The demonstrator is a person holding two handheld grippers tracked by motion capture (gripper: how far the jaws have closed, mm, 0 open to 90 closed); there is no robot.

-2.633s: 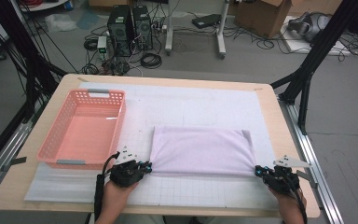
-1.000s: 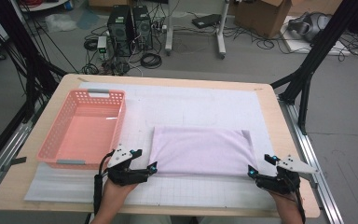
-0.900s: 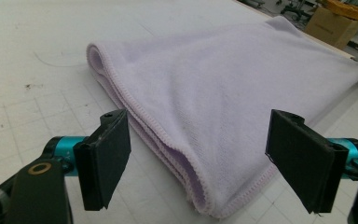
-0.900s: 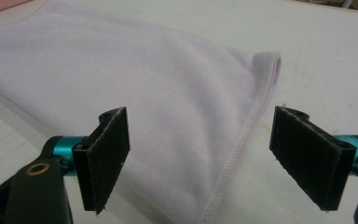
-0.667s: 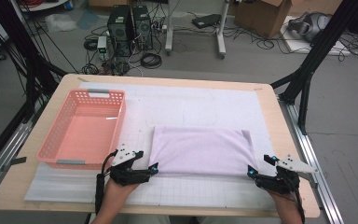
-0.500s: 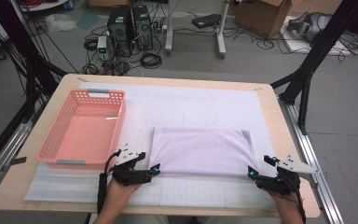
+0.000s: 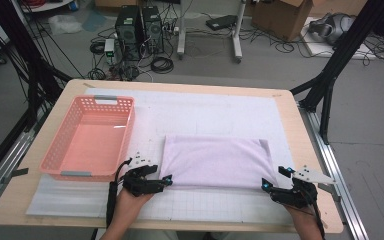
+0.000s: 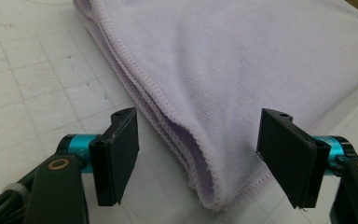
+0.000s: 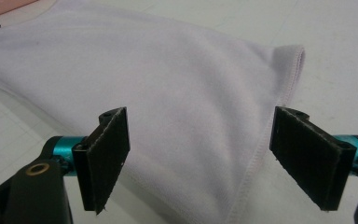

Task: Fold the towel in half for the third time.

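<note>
1. High view: I see the folded lilac towel (image 7: 215, 161) lying flat on the white grid mat (image 7: 220, 112) of the tabletop (image 7: 310, 150), just right of the pink basket (image 7: 91, 137). My left gripper (image 7: 166, 180) sits at the towel's near left corner, my right gripper (image 7: 265, 185) at its near right corner. I judge the step in hand to be pinching both near corners for the next fold.

2. Left gripper view: the fingers (image 8: 116, 154) stand apart, straddling the towel (image 8: 242, 84) corner without pressing it. They have just been closing, with the stacked hems lying between them. To do this well, I keep the lower finger sliding along the mat so it passes beneath every layer; catching only the top plies would let the fold fall open on the lift.

3. Right gripper view: the fingers (image 9: 105, 158) are released and wide. The towel (image 9: 158, 93) corner lies between them, its stitched edge close to the right-hand finger, untouched. I should advance slightly so the hem sits deeper between the pads before closing.

4. Coordination: I close both grippers at matching depth and lift together, so the near edge rises level and the towel does not skew towards the basket.
</note>
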